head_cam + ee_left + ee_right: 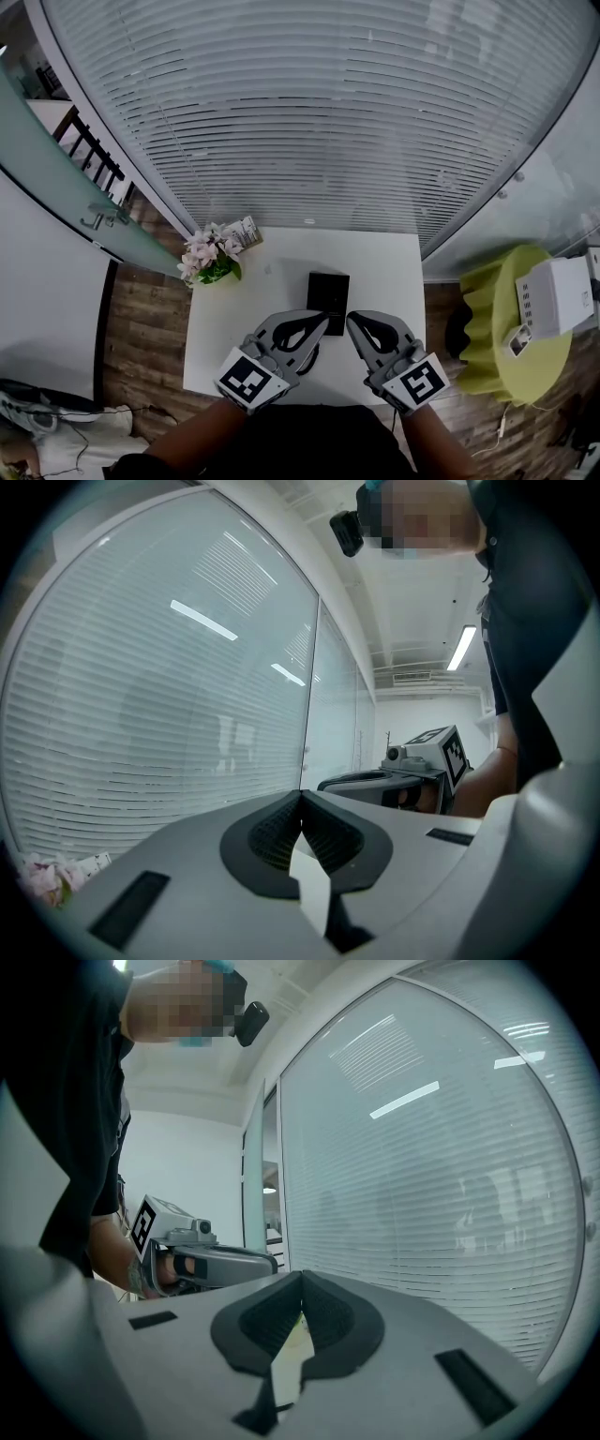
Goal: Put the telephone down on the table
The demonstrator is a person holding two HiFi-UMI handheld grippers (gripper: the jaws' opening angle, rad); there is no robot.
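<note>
A black flat telephone [328, 292] lies on the small white table [384, 267], near its middle. My left gripper [325, 320] hangs just in front of the phone's near left corner, jaws shut with nothing between them. My right gripper [350, 322] is beside it, just in front of the phone's near right corner, also shut and empty. In the left gripper view the shut left gripper [301, 803] points toward the blinds, with the right gripper [375, 782] off to its right. The right gripper view shows the shut right gripper [301, 1283] and the left gripper [220, 1262] to its left.
A pot of pink flowers [210, 255] stands at the table's far left corner. Window blinds [319, 112] rise behind the table. A yellow-green stool [506, 328] with a white box [558, 295] stands to the right. Wooden floor [145, 328] lies on the left.
</note>
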